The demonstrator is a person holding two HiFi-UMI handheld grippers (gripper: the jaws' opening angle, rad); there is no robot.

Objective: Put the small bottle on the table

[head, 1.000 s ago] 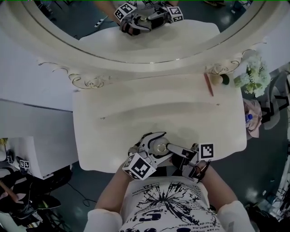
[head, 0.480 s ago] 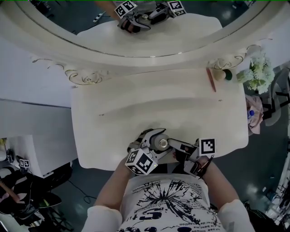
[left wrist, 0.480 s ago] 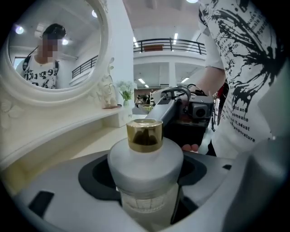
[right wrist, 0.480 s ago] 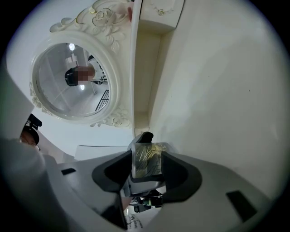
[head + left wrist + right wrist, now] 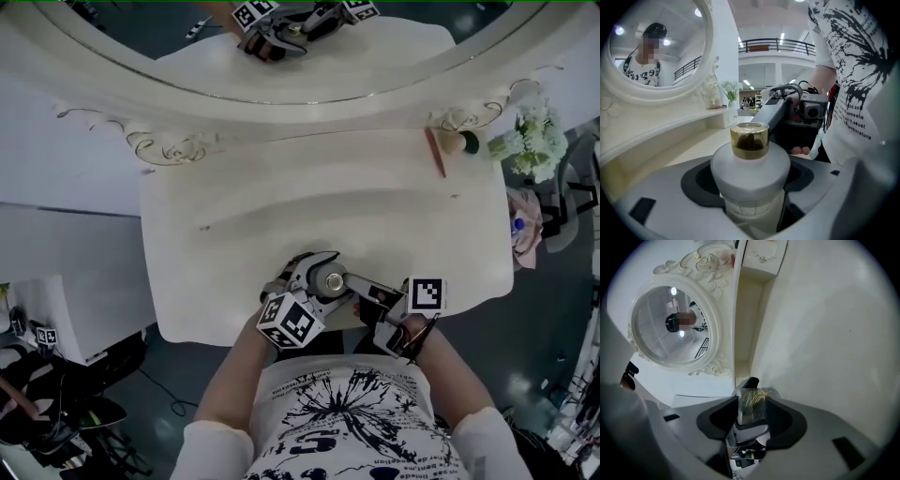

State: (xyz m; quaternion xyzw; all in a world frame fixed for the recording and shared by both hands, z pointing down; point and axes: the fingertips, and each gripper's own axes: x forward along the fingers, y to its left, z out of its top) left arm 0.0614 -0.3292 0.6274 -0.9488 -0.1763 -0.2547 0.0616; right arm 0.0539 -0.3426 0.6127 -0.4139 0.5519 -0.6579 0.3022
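We have the small bottle (image 5: pixel 750 171) at the middle of the table's (image 5: pixel 234 234) near edge, upright and caught between both tools. The left gripper (image 5: pixel 317 274) clamps its white body from the side, jaws pressed around the shoulder. We judge this is the carrying grip, since it takes the weight low and keeps the bottle from tipping.

The right gripper (image 5: pixel 349 282) reaches in from the right. Its jaws have just been closing, and now the dark pads sit against the gold cap (image 5: pixel 751 406). That second hold looks to us like a steadying pinch at the top, or the start of a turn on the cap; we cannot say which.

The left jaws hide the bottle's base, so we cannot tell whether it rests on the tabletop yet. The red stick (image 5: pixel 434 153) and the flowers (image 5: pixel 534 141) lie well apart, at the far right corner below the mirror (image 5: pixel 281 84).
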